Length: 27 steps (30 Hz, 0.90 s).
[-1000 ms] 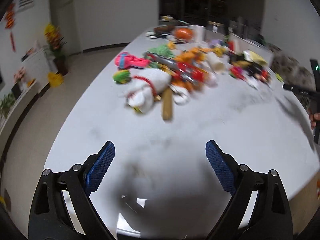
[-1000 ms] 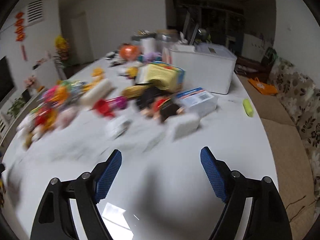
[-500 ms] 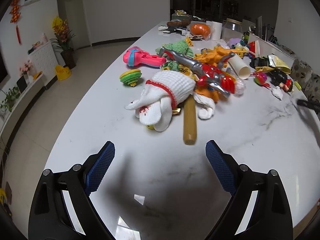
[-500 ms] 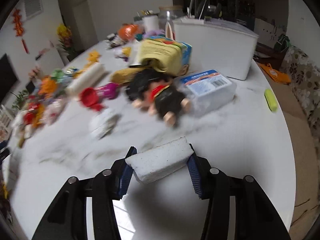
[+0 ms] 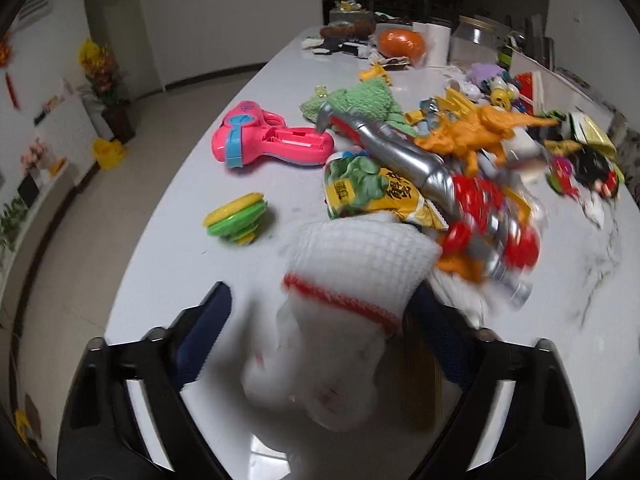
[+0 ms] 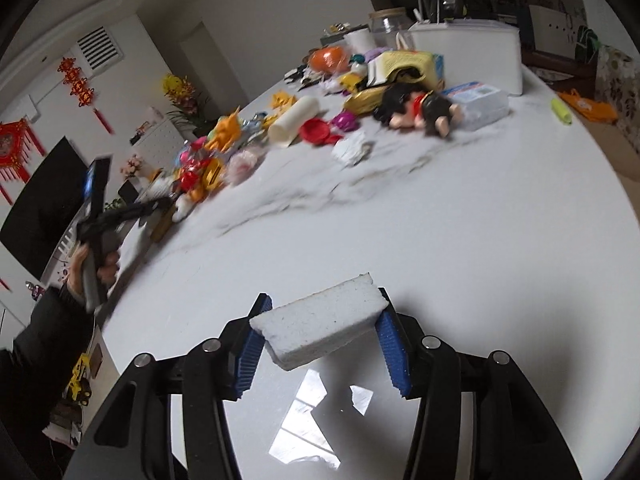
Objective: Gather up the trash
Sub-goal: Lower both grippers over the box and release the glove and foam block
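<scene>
In the right wrist view my right gripper [image 6: 320, 344] is shut on a white foam block [image 6: 320, 326] and holds it above the white marble table [image 6: 480, 240]. In the left wrist view my left gripper [image 5: 320, 340] is open, its blue pads on either side of a white knit glove with a red cuff band [image 5: 344, 320], which is blurred; the right pad is partly hidden behind it. A wooden handle [image 5: 420, 380] lies under the glove. A green and yellow snack wrapper [image 5: 372, 194] lies just beyond. The left gripper also shows in the right wrist view [image 6: 152, 208].
A pile of toys lies beyond the glove: a pink toy gun [image 5: 268, 142], a green-yellow spinning top [image 5: 236, 220], a silver and red robot toy [image 5: 460, 192], an orange dinosaur [image 5: 480, 136]. A white box [image 6: 468, 52], a doll [image 6: 420, 110], a cardboard tube [image 6: 294, 120] and crumpled paper [image 6: 352, 148] stand farther off.
My left gripper has moved forward over the white glove, which now sits between its open fingers. My right gripper has lifted and pulled the foam block back from the toys.
</scene>
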{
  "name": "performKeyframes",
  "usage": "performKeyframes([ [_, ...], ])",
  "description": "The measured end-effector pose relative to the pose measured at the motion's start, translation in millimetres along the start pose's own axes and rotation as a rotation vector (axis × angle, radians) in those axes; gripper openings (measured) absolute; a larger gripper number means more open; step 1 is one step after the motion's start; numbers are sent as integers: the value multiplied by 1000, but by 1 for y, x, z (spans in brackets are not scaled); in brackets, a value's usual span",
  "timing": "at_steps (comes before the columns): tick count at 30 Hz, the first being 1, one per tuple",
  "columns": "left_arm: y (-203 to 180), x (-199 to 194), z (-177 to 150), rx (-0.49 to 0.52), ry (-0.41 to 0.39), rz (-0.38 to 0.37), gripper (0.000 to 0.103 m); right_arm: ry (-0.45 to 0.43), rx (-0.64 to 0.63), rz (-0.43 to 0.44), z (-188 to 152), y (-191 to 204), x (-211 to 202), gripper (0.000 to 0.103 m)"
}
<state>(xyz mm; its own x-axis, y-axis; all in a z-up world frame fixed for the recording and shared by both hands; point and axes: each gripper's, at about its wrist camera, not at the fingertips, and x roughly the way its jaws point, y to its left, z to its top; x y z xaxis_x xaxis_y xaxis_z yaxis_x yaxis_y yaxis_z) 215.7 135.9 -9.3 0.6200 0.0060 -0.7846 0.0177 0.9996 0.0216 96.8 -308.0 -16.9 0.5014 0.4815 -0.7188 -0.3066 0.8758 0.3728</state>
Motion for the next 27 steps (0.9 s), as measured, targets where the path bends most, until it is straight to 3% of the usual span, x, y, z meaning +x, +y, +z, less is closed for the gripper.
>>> performKeyframes([
  [3, -3, -19, -3, -34, -14, -17, 42, 1, 13, 14, -7, 6, 3, 51],
  [7, -20, -89, -32, -17, -134, -74, 42, -18, 7, 51, -13, 19, -3, 51],
  [13, -64, -178, -105, 69, -167, -227, 43, -3, -34, 162, -45, 59, -24, 51],
  [17, -94, -208, -177, 176, -112, -305, 43, 49, -82, 214, -82, 86, -37, 52],
  [22, -119, -195, -246, 287, 32, -348, 44, 156, -155, 230, -134, 112, -39, 54],
  [23, -122, -188, -255, 304, 67, -352, 51, 182, -160, 237, -142, 114, -35, 56],
  [24, -125, -181, -266, 327, 96, -348, 64, 210, -167, 231, -152, 116, -29, 63],
  [26, -131, -164, -289, 381, 118, -288, 82, 244, -182, 195, -167, 119, -18, 73],
  [27, -133, -155, -296, 402, 129, -267, 83, 253, -192, 179, -174, 120, -12, 73],
])
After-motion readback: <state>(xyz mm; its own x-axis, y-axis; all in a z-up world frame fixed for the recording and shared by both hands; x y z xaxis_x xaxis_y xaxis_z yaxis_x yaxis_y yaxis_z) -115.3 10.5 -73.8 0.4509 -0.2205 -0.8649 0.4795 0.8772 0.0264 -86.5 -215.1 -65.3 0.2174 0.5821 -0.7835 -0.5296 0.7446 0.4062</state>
